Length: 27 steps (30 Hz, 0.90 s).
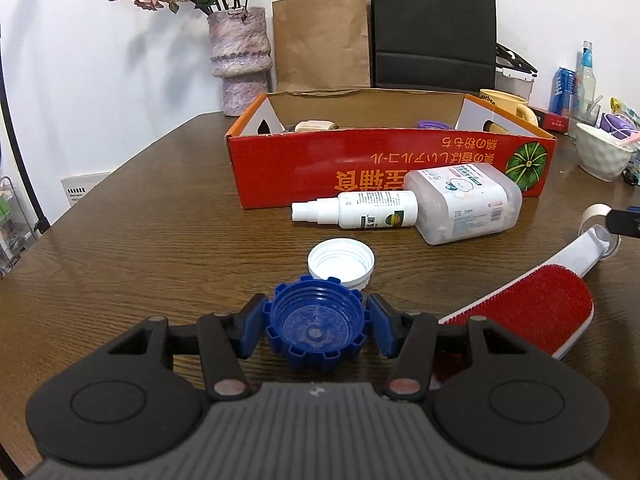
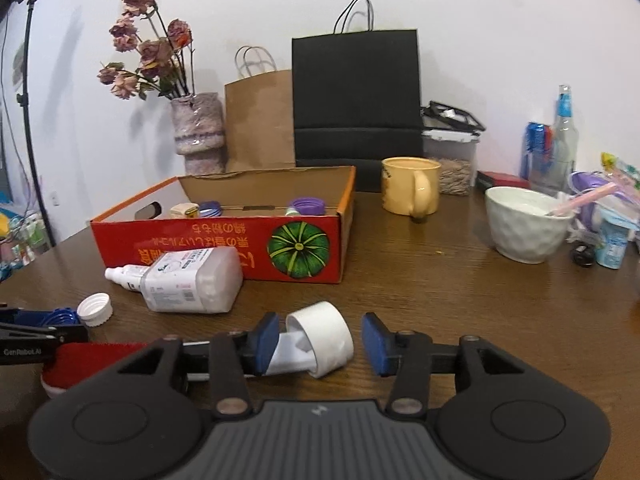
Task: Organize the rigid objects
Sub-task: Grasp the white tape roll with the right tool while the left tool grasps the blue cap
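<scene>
My left gripper [image 1: 316,328] has its blue pads on both sides of a blue ridged cap [image 1: 316,326] on the table; the pads touch or nearly touch it. A white cap [image 1: 341,262] lies just beyond. A white spray bottle [image 1: 356,211] and a clear square container [image 1: 464,202] lie in front of the red cardboard box [image 1: 384,160]. My right gripper [image 2: 320,344] is open around a white tape roll [image 2: 324,338] at the white handle end of a red lint brush [image 2: 80,356]. The brush also shows in the left wrist view [image 1: 532,308].
The box [image 2: 224,236] holds several small caps and items. Behind it stand a vase of dried flowers [image 2: 198,132], a brown paper bag [image 2: 260,120] and a black bag [image 2: 356,96]. A yellow mug [image 2: 412,190], a white bowl [image 2: 524,224], bottles and clutter sit at right.
</scene>
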Tool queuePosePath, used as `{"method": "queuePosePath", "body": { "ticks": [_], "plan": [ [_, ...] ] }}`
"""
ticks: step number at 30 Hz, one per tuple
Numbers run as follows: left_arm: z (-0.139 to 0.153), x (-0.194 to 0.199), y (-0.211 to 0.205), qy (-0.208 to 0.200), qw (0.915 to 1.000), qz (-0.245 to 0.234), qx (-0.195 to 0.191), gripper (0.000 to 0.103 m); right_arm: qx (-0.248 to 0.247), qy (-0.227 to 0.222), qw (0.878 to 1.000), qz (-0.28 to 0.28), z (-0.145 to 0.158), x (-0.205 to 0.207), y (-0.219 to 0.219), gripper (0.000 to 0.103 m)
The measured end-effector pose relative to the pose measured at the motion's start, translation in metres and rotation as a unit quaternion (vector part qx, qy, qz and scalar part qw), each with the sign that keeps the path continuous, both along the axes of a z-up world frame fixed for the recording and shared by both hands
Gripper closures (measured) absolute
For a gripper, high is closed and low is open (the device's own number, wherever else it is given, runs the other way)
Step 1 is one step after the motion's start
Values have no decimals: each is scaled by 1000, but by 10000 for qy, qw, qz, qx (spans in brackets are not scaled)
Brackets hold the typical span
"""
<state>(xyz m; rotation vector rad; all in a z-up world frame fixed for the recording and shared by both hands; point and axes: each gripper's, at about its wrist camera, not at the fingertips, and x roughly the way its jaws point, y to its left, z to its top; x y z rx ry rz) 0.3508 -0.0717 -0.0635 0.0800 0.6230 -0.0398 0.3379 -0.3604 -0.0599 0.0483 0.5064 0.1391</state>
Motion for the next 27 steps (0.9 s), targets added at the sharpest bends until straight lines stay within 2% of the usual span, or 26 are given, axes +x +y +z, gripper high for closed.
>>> {"method": "queuePosePath", "body": {
  "ticks": [2, 3, 8, 14, 20, 27],
  "plan": [
    [0, 0, -1, -2, 10000, 8, 16, 48, 19, 87, 9999, 81, -2, 8, -2, 62],
    [0, 1, -1, -3, 10000, 16, 21, 48, 39, 100, 9999, 103, -3, 11, -3, 71],
    [0, 3, 0, -3, 10000, 60, 23, 48, 126, 48, 9998, -152, -4, 16, -14, 74],
    [1, 1, -2, -74, 9999, 110, 110, 48, 151, -53, 9989, -452, -3, 19, -29, 76],
    [14, -10, -3, -284, 9995, 103, 73, 48, 105, -164, 9989, -418, 5, 11, -26, 76],
    [37, -34, 3, -583, 9982, 100, -57, 48, 33, -416, 9985, -348, 26, -17, -10, 76]
  ]
}}
